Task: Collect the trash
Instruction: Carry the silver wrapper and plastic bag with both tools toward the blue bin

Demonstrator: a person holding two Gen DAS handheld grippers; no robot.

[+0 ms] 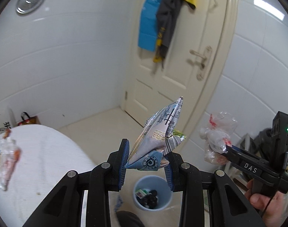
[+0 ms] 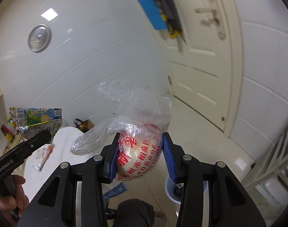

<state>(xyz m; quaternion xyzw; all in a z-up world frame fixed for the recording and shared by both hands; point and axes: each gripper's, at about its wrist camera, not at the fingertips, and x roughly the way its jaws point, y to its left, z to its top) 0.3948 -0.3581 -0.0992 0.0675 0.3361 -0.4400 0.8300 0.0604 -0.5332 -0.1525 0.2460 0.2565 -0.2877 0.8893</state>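
My left gripper [image 1: 146,158] is shut on a crumpled blue-and-white milk carton [image 1: 159,132], held in the air above a light blue trash bin [image 1: 153,193] that has dark scraps in it. My right gripper [image 2: 141,152] is shut on a clear plastic bag with red print [image 2: 138,141], bunched round a ball-shaped lump. In the left wrist view the right gripper [image 1: 226,151] with its bag [image 1: 217,138] hangs at the right. The right wrist view shows the left gripper [image 2: 47,135] with the carton [image 2: 37,119] at the left, and the bin [image 2: 170,189] partly hidden behind a finger.
A white-covered round table [image 1: 49,160] at the left still carries a clear wrapper [image 1: 6,157]. A cream door [image 1: 172,56] with hung clothes stands behind, white tiled walls around. A person's hands hold both tools; a foot and dark trouser leg [image 2: 136,211] are below. A shelf [image 2: 276,160] stands right.
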